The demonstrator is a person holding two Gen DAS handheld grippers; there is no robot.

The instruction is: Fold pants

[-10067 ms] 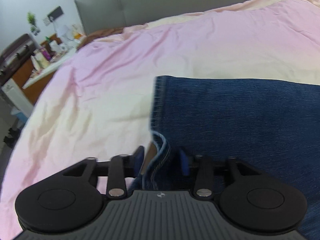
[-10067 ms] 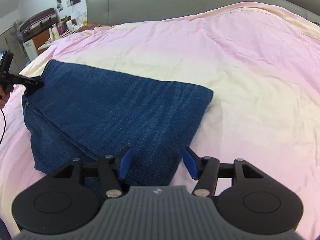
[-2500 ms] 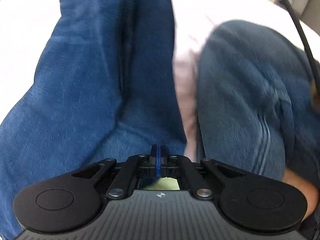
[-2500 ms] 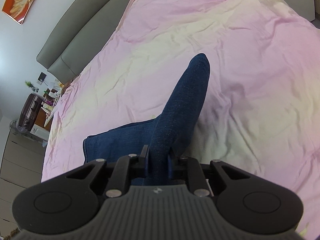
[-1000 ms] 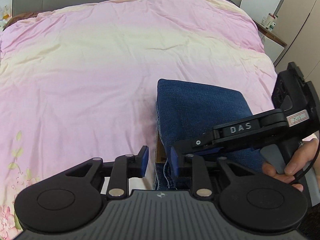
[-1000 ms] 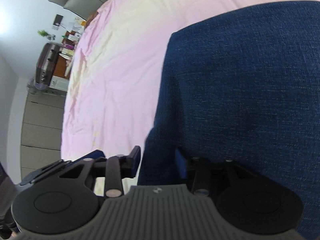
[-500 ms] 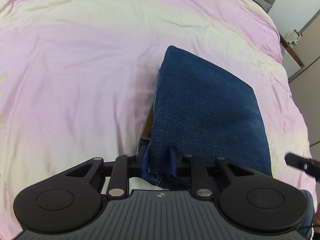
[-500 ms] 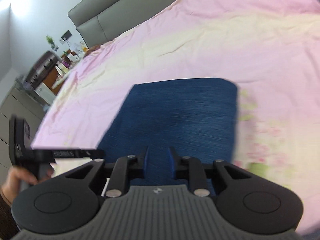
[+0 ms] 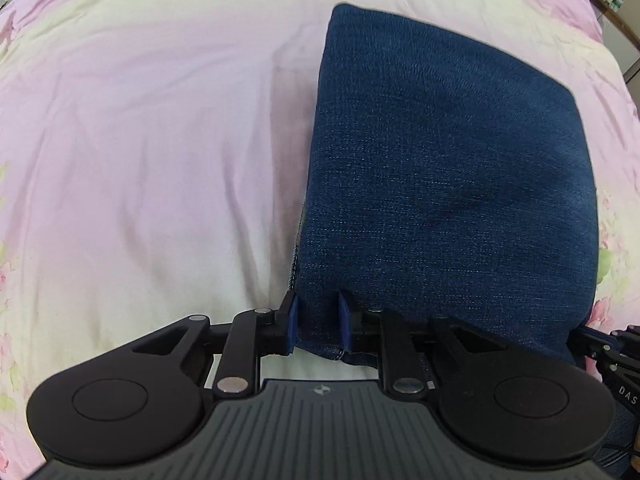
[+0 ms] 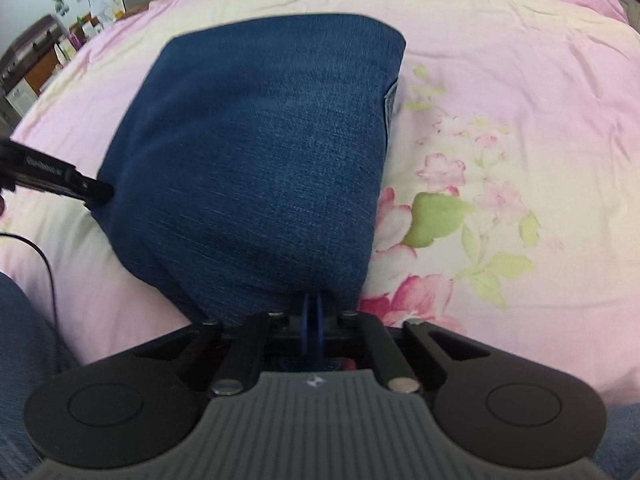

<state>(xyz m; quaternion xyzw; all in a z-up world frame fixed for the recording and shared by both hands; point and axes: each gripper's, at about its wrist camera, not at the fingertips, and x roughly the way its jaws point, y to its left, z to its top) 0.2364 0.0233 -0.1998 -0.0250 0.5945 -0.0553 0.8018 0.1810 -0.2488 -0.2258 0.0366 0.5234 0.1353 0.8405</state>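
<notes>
The folded blue jeans (image 9: pixel 448 168) lie as a thick rectangle on the pink bedspread (image 9: pixel 140 140). My left gripper (image 9: pixel 318 320) is shut on their near left corner, with denim bunched between the blue pads. In the right wrist view the jeans (image 10: pixel 260 160) fill the middle. My right gripper (image 10: pixel 313 326) sits at their near edge with its blue pads pressed together. I cannot tell whether any cloth is caught between them. The left gripper's black finger (image 10: pixel 80 188) touches the jeans' left corner there.
A flower print (image 10: pixel 432 216) covers the bedspread right of the jeans. A dresser with small items (image 10: pixel 36 60) stands beyond the bed's far left. A person's denim-clad leg (image 10: pixel 20 340) and a black cable (image 10: pixel 44 264) are at the lower left.
The left gripper has come down closer to the bed, still on the jeans' corner. The right gripper's jaws have closed fully and it has swung round to the jeans' near edge.
</notes>
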